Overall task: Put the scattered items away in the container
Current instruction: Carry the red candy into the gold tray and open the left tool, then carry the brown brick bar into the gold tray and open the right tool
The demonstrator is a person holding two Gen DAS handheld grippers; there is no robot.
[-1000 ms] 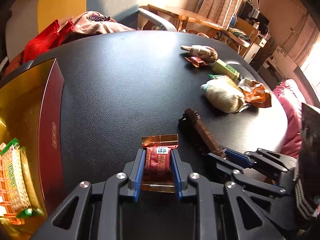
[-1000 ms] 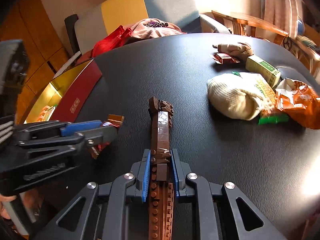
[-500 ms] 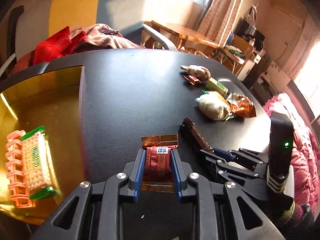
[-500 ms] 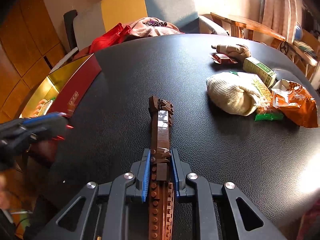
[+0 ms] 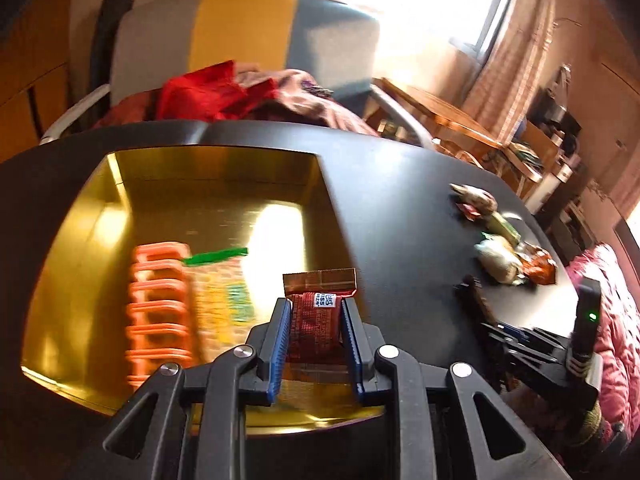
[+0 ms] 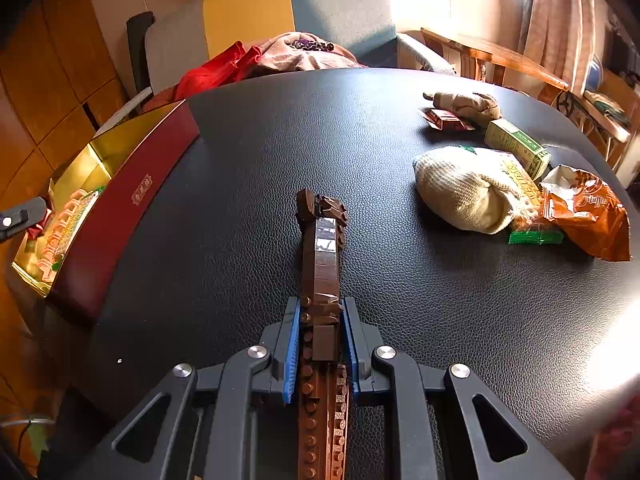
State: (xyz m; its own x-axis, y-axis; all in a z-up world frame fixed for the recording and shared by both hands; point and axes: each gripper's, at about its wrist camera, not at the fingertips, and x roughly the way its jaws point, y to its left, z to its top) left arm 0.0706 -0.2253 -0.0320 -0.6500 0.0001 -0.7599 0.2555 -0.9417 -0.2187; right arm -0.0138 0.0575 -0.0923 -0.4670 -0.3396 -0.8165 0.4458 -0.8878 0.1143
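My left gripper (image 5: 314, 312) is shut on a red snack packet (image 5: 316, 320) and holds it over the near right part of the gold-lined box (image 5: 208, 200). In the box lie an orange ribbed tray (image 5: 158, 312) and a cracker pack (image 5: 220, 296). My right gripper (image 6: 320, 320) is shut on a long brown brick model (image 6: 322, 256) that rests low over the black table (image 6: 400, 300). The box shows at the left of the right wrist view (image 6: 120, 216), with the left gripper's tip (image 6: 20, 216) over it.
Loose items lie at the table's right: a cream knitted pouch (image 6: 464, 188), an orange snack bag (image 6: 588, 212), a green-and-cream carton (image 6: 516, 148), a small red packet (image 6: 446, 119) and a beige cloth toy (image 6: 468, 104). A chair with red clothes (image 6: 216, 72) stands behind.
My left gripper has carried the red packet left, from above the table to above the box. My right gripper has held still with the brick model.
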